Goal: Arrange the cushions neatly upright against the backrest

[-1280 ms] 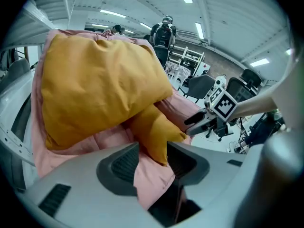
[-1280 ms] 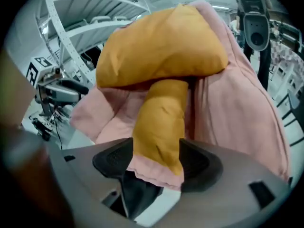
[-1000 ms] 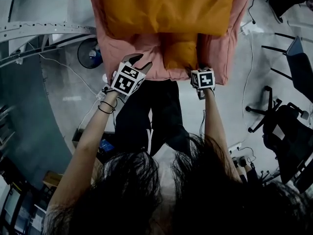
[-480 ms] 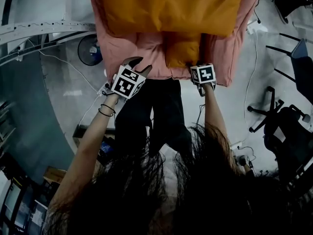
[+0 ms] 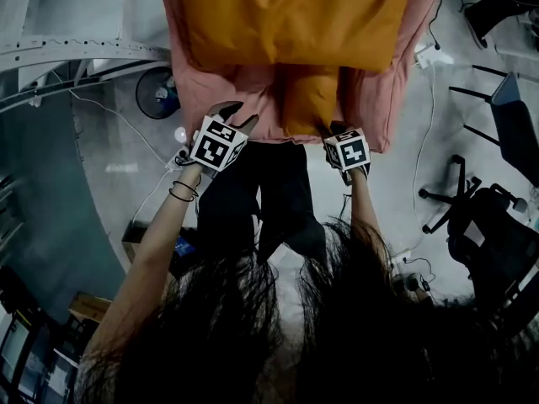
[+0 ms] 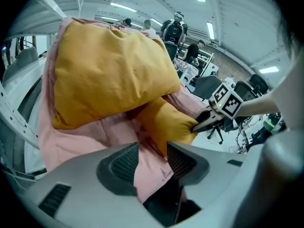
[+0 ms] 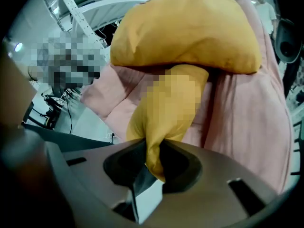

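A large orange cushion [image 5: 290,15] leans on the pink cover [image 5: 227,87] of the seat, and a small orange cushion [image 5: 307,99] lies below it, its top tucked under the big one. My right gripper [image 5: 335,131] has just been closing and is shut on the small cushion's [image 7: 166,108] near corner, with orange fabric pinched between its pads [image 7: 153,163]. My left gripper [image 5: 234,114] is at the cover's front left edge. In the left gripper view pink fabric [image 6: 149,175] fills the gap between its pads, and the right gripper [image 6: 209,120] shows at the cushion's tip.
My dark trouser legs [image 5: 269,192] stand against the seat's front edge. A round fan [image 5: 156,91] sits on the floor to the left. An office chair [image 5: 480,217], cables and a power strip [image 5: 425,53] are to the right.
The right gripper has closed on the small cushion's near corner and shifted slightly toward me. The left gripper has stayed put on the pink edge.
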Demonstrator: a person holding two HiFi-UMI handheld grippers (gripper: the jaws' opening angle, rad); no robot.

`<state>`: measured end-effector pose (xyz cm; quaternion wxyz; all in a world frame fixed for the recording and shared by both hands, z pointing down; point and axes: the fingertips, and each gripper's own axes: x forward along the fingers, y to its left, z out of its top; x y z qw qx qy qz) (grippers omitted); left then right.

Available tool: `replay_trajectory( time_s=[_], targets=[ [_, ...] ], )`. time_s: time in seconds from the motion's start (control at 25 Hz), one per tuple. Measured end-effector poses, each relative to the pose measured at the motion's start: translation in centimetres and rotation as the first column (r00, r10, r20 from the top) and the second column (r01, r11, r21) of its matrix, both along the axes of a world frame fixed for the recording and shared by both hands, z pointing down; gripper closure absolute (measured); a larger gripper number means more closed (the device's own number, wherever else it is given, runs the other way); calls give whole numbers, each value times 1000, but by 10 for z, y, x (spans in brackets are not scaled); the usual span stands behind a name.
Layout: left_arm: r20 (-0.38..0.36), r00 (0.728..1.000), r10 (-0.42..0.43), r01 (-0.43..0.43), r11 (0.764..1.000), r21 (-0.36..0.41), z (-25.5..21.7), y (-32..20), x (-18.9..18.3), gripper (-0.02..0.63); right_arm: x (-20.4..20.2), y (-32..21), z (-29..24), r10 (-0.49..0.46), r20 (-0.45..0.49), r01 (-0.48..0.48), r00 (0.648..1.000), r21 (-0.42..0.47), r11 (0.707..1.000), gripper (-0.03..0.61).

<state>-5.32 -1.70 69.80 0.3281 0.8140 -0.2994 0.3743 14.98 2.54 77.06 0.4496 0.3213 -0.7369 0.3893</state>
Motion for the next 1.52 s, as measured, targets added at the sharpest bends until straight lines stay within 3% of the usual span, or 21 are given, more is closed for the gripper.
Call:
replay_trajectory(
  time_s=[0.32,0.44,0.56,0.72,0.84,1.04,1.24,1.32,1.44,1.52],
  targets=[
    [-8,1000,-13,13,1000,22,-18,-3,-11,422,2,1,-76,-93,-1,93,996,34,995,502],
    [-22,1000,-12,13,999,31,-28,-4,-9,422,2,18,-92,-190,-31,190,981,-5,982,505],
    [-34,999,9,-8,999,43,-40,-3,2,422,9,42,-104,-330,-99,328,939,-39,944,509],
    [-40,997,63,-60,996,73,-55,-3,14,422,19,62,-120,-508,-171,504,844,-69,861,511],
    [-44,992,116,-112,990,85,-59,-2,19,422,16,69,-139,-626,-201,624,754,-79,777,511],
    [-35,981,193,-192,981,16,-39,4,19,368,-1,69,-166,-750,-239,761,616,-64,646,512],
    [-112,990,89,-103,987,-125,-13,-3,-2,299,-13,64,-190,-811,-273,835,517,-46,548,512],
    [-129,989,73,-90,987,-134,-10,-6,-10,285,-17,63,-203,-834,-300,869,463,-30,493,512],
    [-61,983,174,-177,984,-36,-15,-17,-20,278,-18,59,-224,-865,-366,929,343,-2,369,512],
    [-5,945,326,-326,945,4,-19,-14,-21,276,-20,56,-236,-874,-399,954,279,12,299,512]
  ],
)
